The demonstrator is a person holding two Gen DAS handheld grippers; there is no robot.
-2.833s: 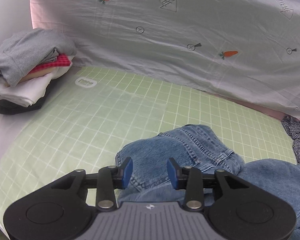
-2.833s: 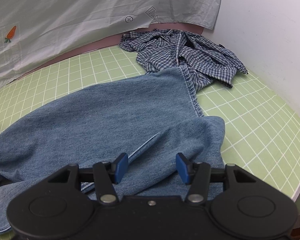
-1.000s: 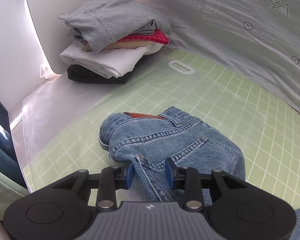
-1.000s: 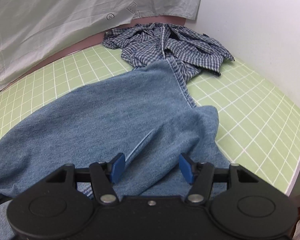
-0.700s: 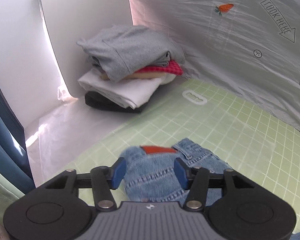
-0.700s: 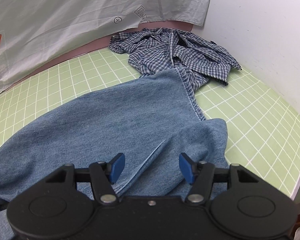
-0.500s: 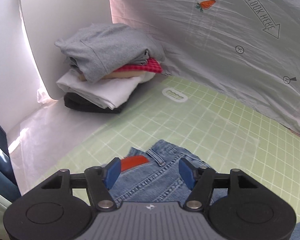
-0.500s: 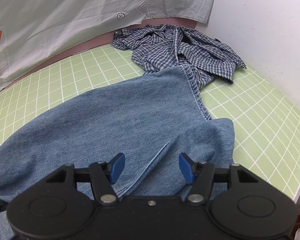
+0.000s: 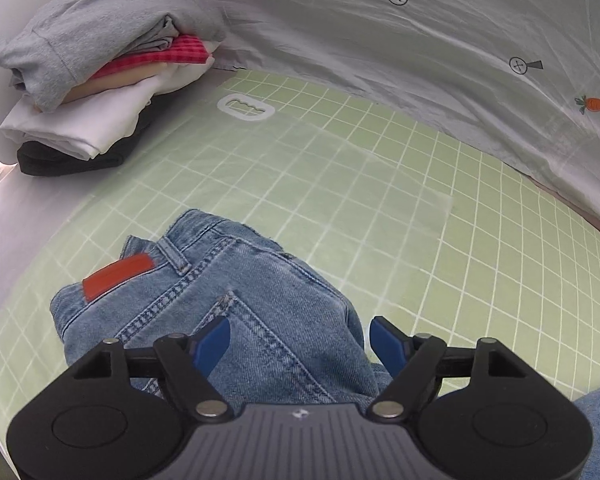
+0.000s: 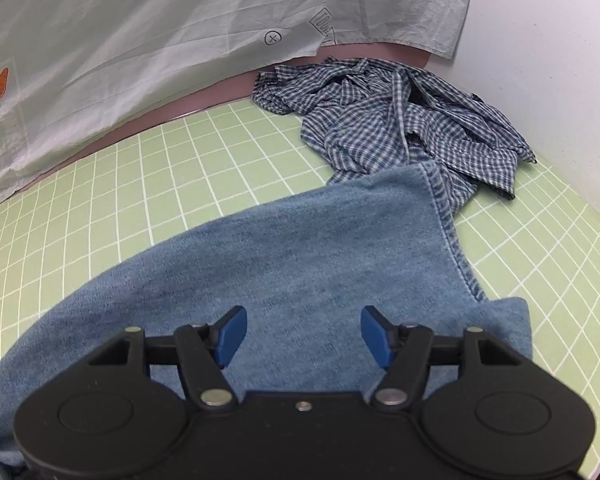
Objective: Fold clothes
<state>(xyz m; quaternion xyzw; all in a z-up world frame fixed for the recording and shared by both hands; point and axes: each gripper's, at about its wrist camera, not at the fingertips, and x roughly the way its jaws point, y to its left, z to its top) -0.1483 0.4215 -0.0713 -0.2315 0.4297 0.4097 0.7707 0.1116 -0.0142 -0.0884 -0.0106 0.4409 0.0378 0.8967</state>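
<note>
Jeans [image 9: 236, 300] lie on the green grid mat [image 9: 340, 184] covering the table, waistband and red patch [image 9: 116, 276] under the left hand-held gripper [image 9: 300, 338], whose jaws have just been opening and now stand wide, gripping nothing. The right hand-held gripper [image 10: 302, 334] hovers parted over a leg, jaws just opening too, empty. A checked shirt [image 10: 388, 120] lies crumpled beyond; folded clothes [image 9: 96, 64] are stacked far left.
</note>
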